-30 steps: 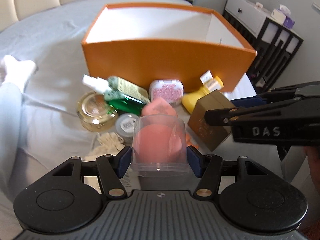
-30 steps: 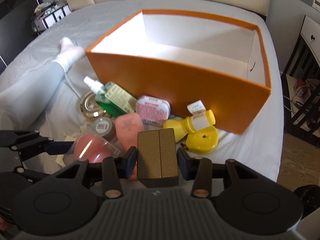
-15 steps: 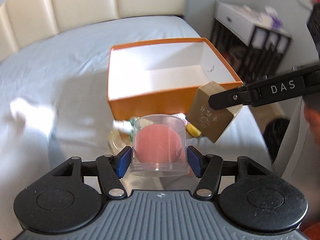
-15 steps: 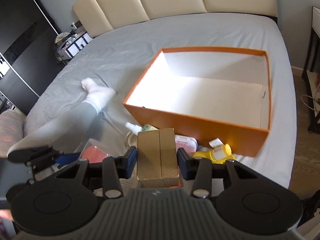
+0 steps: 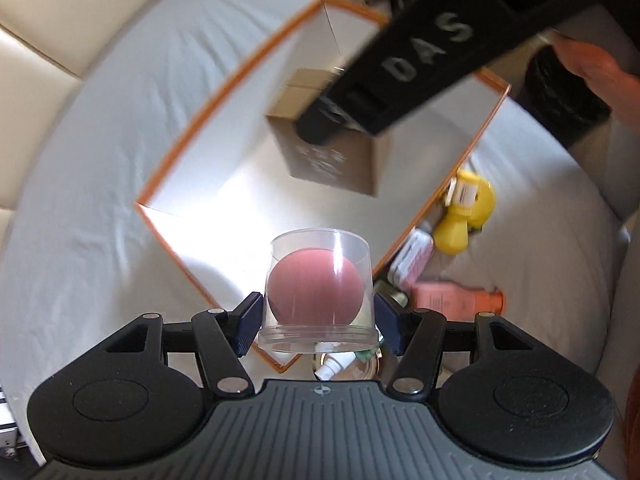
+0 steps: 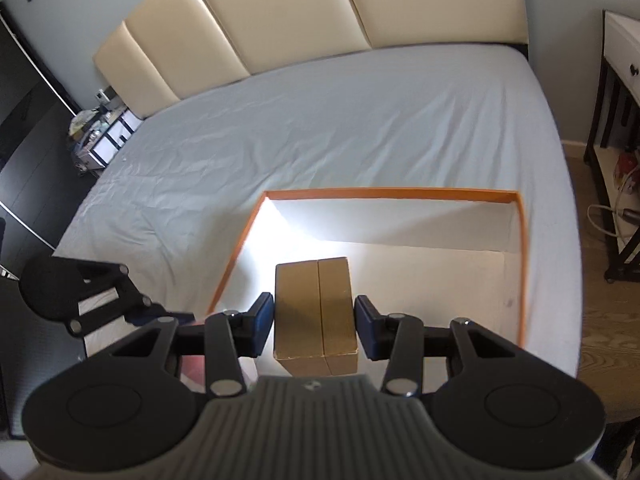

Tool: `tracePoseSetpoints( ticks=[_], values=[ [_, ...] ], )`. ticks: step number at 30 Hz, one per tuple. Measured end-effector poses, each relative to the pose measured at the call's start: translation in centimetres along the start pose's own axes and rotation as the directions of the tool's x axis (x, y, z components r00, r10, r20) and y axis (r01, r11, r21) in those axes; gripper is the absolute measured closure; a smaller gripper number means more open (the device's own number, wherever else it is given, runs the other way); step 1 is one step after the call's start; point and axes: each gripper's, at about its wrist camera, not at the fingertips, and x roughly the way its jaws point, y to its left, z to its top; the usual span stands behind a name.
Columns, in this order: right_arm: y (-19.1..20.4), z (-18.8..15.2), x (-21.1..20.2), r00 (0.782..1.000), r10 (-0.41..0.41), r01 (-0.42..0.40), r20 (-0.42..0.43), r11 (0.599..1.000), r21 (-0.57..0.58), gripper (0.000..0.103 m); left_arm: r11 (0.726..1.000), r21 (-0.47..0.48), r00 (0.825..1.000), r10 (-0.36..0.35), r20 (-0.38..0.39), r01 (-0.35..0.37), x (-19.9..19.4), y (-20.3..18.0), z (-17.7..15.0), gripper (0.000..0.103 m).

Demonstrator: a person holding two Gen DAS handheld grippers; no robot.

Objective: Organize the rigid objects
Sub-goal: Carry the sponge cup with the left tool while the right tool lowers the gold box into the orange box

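Right now the left gripper (image 5: 318,316) is squeezing a clear plastic tub (image 5: 318,292) with a pink ball-shaped sponge (image 5: 314,288) inside, holding it by its round sides near the bottom rim. It is hanging over the near corner of the orange box (image 5: 208,108). The tub is looking light and smooth, so it could be slipping or turning in the pads, and its thin wall could be bending if squeezed hard. The right gripper (image 6: 315,322) is pinching a small gold box (image 6: 315,312) by its two flat sides, over the white inside of the orange box. That gold box is looking like stiff card, light and easy to hold, but its corners could be denting. Yellow bottles (image 5: 464,216) and a pink bottle (image 5: 456,300) are lying on the bed (image 6: 320,120) beside the orange box.
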Motion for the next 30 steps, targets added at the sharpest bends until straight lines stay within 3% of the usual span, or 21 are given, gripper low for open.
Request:
tracePoseSetpoints(
  ticks=[2, 5, 7, 12, 19, 23, 30],
  values=[
    [-0.5, 0.5, 3.3, 1.0, -0.011, 0.011, -0.025, 1.0, 0.001, 0.059, 0.999, -0.017, 1.0, -0.029, -0.003, 0.029, 1.7, 1.4, 0.1, 0.034],
    [-1.3, 0.9, 7.8, 0.994, -0.006, 0.011, -0.111, 0.999, 0.041, 0.059, 0.987, -0.115, 0.994, -0.11, -0.014, 0.108, 3.6, 4.3, 1.0, 0.034],
    [-2.0, 0.8, 10.3, 0.986, 0.026, -0.014, -0.166, 0.997, 0.077, 0.059, 0.984, -0.14, 0.992, -0.121, -0.045, 0.113, 5.1, 5.7, 1.5, 0.035],
    [-2.6, 1.0, 13.8, 0.969, 0.059, -0.043, -0.239, 0.997, 0.07, 0.059, 0.972, -0.163, 0.978, -0.187, -0.091, 0.171, 8.3, 6.0, 1.9, 0.035],
    [-4.8, -0.1, 15.1, 0.94, 0.144, -0.094, -0.309, 0.981, 0.169, 0.059, 0.976, -0.163, 0.975, -0.17, -0.143, 0.146, 10.8, 4.6, 2.9, 0.037],
    [-4.7, -0.3, 15.7, 0.923, 0.186, -0.119, -0.336, 0.97, 0.21, 0.059, 0.973, -0.182, 0.98, -0.161, -0.118, 0.138, 10.7, 4.0, 2.7, 0.026],
    [-4.1, -0.6, 14.6, 0.917, 0.113, -0.05, -0.383, 0.984, 0.169, 0.058, 0.986, -0.163, 0.995, -0.059, -0.084, 0.045, 6.0, 2.9, 1.2, 0.025]
  ],
)
